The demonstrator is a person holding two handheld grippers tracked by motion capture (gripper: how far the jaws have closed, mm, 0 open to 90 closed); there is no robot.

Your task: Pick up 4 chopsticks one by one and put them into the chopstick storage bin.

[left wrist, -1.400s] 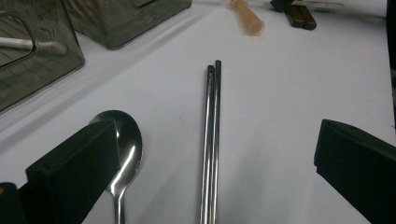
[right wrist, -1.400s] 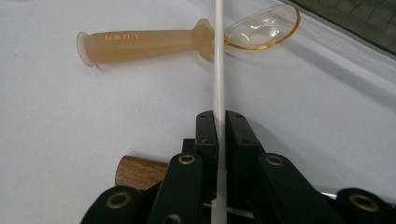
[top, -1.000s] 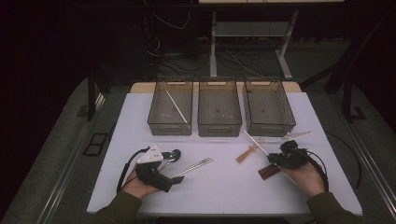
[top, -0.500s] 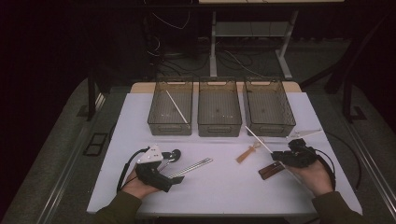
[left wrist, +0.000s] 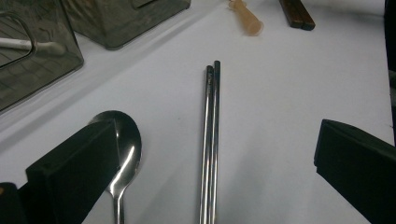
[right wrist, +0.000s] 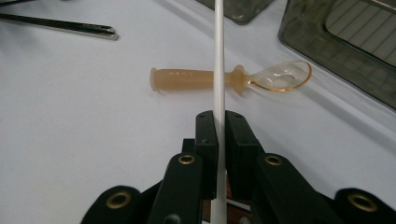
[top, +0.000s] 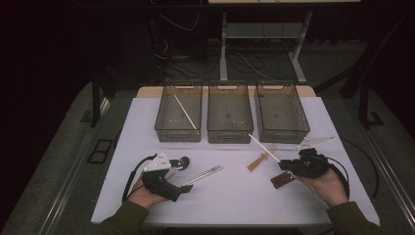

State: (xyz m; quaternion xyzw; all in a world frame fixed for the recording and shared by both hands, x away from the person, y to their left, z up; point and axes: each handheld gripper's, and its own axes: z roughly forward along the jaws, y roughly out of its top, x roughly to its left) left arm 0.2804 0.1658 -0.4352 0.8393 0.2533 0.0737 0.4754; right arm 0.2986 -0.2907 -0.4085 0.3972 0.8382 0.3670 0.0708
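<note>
Three grey bins (top: 229, 117) stand at the back of the worktop (top: 235, 191); the left one already holds one white chopstick (top: 185, 111). The right hand-held gripper (right wrist: 219, 135) is clamped on a second white chopstick (right wrist: 218, 60), lifted near the right bin. The left hand-held gripper (left wrist: 215, 172) gapes empty over the metal chopsticks (left wrist: 210, 140); spoon (left wrist: 122, 154) and amber spoon (right wrist: 224, 79) remain unsorted.

Your high view looked forward and down on the whole table (top: 235, 196) from above your side, well back, your forearms entering at its near edge. The camera on your left gripper (top: 169, 180) sat low and close over the table, facing the metal chopsticks (left wrist: 210, 144), which the high view shared. The camera on your right gripper (top: 288, 166) looked closely along its fingers toward the amber spoon (right wrist: 224, 79), seen also from above.
</note>
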